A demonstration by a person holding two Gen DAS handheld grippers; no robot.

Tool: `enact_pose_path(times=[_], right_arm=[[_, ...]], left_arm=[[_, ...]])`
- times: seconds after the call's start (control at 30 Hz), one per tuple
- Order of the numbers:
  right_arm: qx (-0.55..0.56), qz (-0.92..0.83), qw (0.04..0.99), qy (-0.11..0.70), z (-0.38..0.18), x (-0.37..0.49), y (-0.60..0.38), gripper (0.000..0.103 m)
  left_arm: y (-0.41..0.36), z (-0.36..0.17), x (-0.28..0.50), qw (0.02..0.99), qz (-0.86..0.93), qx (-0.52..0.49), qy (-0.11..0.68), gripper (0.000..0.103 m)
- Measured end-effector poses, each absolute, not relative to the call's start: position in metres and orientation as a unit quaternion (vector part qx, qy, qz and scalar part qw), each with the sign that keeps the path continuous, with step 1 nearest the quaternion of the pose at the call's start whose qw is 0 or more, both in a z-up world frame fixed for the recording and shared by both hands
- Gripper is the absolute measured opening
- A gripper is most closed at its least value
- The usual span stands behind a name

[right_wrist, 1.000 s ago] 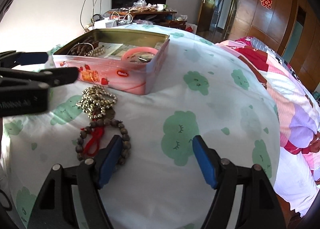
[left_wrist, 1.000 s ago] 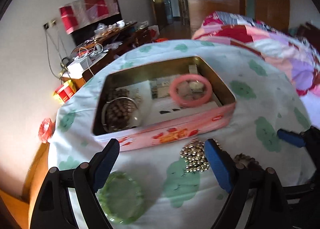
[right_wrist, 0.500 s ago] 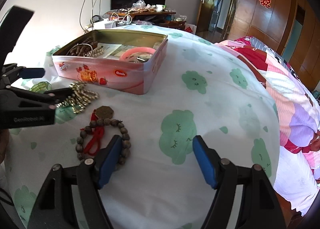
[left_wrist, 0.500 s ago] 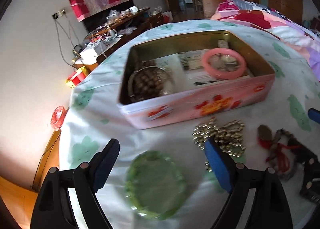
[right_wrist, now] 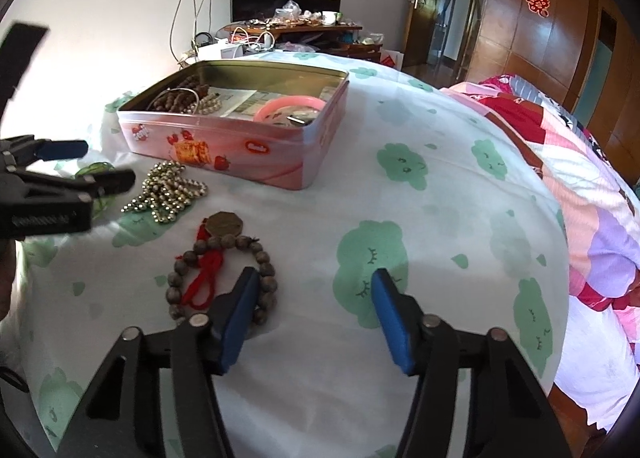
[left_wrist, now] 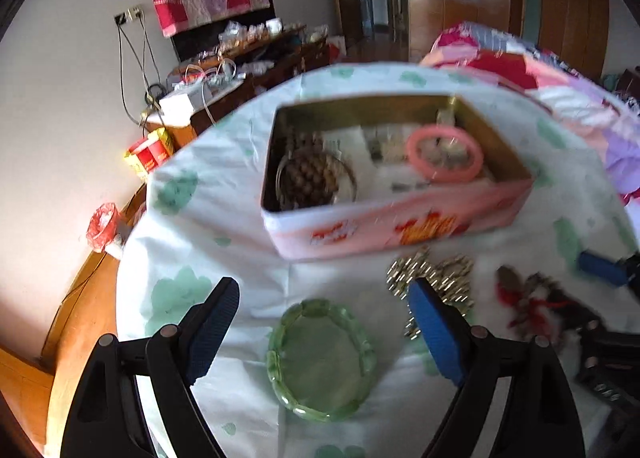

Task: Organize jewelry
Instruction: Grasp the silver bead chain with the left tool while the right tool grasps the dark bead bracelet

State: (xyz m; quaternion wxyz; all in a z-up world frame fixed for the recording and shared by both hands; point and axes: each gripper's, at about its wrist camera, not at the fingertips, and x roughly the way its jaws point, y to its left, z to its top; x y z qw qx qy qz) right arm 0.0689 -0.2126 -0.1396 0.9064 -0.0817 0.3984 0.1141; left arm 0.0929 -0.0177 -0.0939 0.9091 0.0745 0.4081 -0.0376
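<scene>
Both tools I run empty: left tool (left_wrist: 324,322) gapes around the green bracelet (left_wrist: 322,356); right tool (right_wrist: 314,316), just narrowing, stays parted at the wooden bead bracelet's (right_wrist: 224,278) four o'clock.

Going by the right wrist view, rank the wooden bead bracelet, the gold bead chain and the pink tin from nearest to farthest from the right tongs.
1. Wooden bead bracelet: at the left finger of the right tongs, partly behind it.
2. Gold bead chain: farther up the sheet, to the left.
3. Pink tin: beyond the chain, farthest back.
</scene>
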Motion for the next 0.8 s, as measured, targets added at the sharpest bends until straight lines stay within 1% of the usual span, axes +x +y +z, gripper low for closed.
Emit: enact_pose_path(times=[0.1, 0.27, 0.3, 0.33, 0.37, 0.43, 0.47, 0.53, 0.57, 0.6, 0.67, 0.7, 0.73, 0.8], right_arm=[[-0.083, 0.118, 0.906, 0.397, -0.14, 0.068, -0.21, 0.052], [-0.08, 0.123, 0.906, 0.398, -0.14, 0.069, -0.21, 0.051], [-0.079, 0.124, 0.906, 0.398, -0.14, 0.069, -0.211, 0.05], [-0.079, 0.125, 0.906, 0.398, -0.14, 0.069, -0.21, 0.049], [-0.079, 0.127, 0.905, 0.397, -0.14, 0.069, -0.21, 0.046], [-0.08, 0.132, 0.905, 0.397, -0.14, 0.068, -0.208, 0.041], [-0.08, 0.134, 0.905, 0.396, -0.14, 0.068, -0.207, 0.038], [-0.082, 0.14, 0.904, 0.396, -0.14, 0.067, -0.205, 0.033], [-0.081, 0.144, 0.903, 0.396, -0.14, 0.067, -0.205, 0.026], [-0.08, 0.149, 0.902, 0.397, -0.14, 0.067, -0.204, 0.021], [-0.08, 0.157, 0.901, 0.396, -0.14, 0.066, -0.201, 0.015], [-0.081, 0.158, 0.901, 0.395, -0.14, 0.065, -0.2, 0.012], [-0.083, 0.158, 0.902, 0.394, -0.14, 0.065, -0.199, 0.012], [-0.082, 0.159, 0.902, 0.393, -0.14, 0.064, -0.199, 0.012]], left_arm=[[-0.027, -0.092, 0.096, 0.908, -0.05, 0.077, 0.409, 0.087], [-0.046, -0.11, 0.101, 0.897, -0.062, 0.106, 0.424, 0.086], [-0.047, -0.114, 0.102, 0.895, -0.064, 0.107, 0.429, 0.083], [-0.048, -0.117, 0.102, 0.893, -0.067, 0.107, 0.432, 0.074], [-0.047, -0.117, 0.102, 0.894, -0.072, 0.104, 0.43, 0.071], [-0.045, -0.117, 0.102, 0.893, -0.084, 0.092, 0.433, 0.056], [-0.044, -0.117, 0.103, 0.892, -0.089, 0.089, 0.435, 0.05], [-0.043, -0.117, 0.103, 0.891, -0.101, 0.08, 0.436, 0.03], [-0.043, -0.117, 0.103, 0.889, -0.111, 0.077, 0.437, 0.023], [-0.044, -0.117, 0.102, 0.888, -0.121, 0.074, 0.438, 0.01], [-0.047, -0.116, 0.099, 0.889, -0.12, 0.085, 0.433, 0.01], [-0.048, -0.116, 0.098, 0.889, -0.123, 0.086, 0.432, 0.008], [-0.048, -0.114, 0.096, 0.891, -0.128, 0.084, 0.428, 0.004], [-0.048, -0.11, 0.093, 0.894, -0.126, 0.089, 0.421, 0.004]])
